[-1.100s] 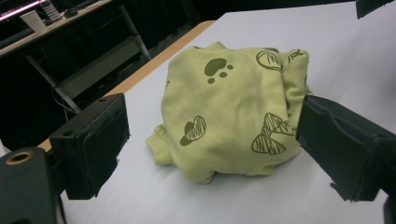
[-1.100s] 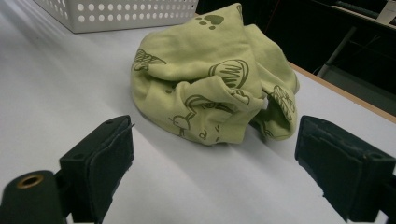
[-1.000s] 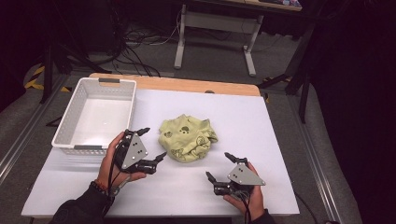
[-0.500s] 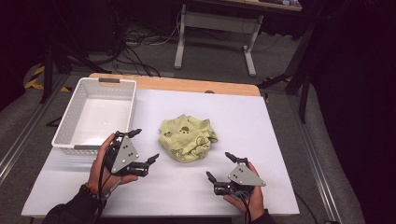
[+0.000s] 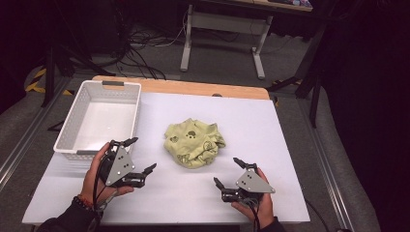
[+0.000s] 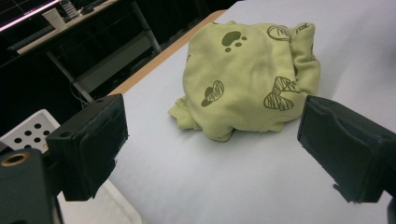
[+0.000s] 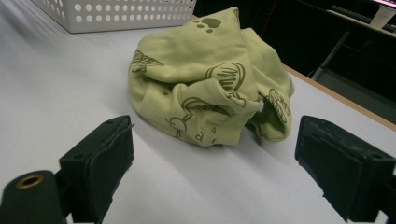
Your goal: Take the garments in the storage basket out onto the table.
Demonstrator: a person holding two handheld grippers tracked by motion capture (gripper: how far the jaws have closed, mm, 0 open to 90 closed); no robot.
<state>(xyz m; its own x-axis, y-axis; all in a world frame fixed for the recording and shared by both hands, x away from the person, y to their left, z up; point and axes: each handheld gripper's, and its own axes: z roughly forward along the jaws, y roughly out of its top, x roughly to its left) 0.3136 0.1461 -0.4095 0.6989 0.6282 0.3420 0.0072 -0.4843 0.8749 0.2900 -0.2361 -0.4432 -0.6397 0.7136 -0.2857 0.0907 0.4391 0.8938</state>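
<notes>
— Hovering low at the near edge: left gripper and right gripper, jaws of both spread wide, holding nothing.

— And ahead of them?

— Crumpled cloth at mid-table, between the two and farther out, touching neither. Roughly round, no clear long axis. About equally near to both. Beyond, at far left, basket.
</notes>
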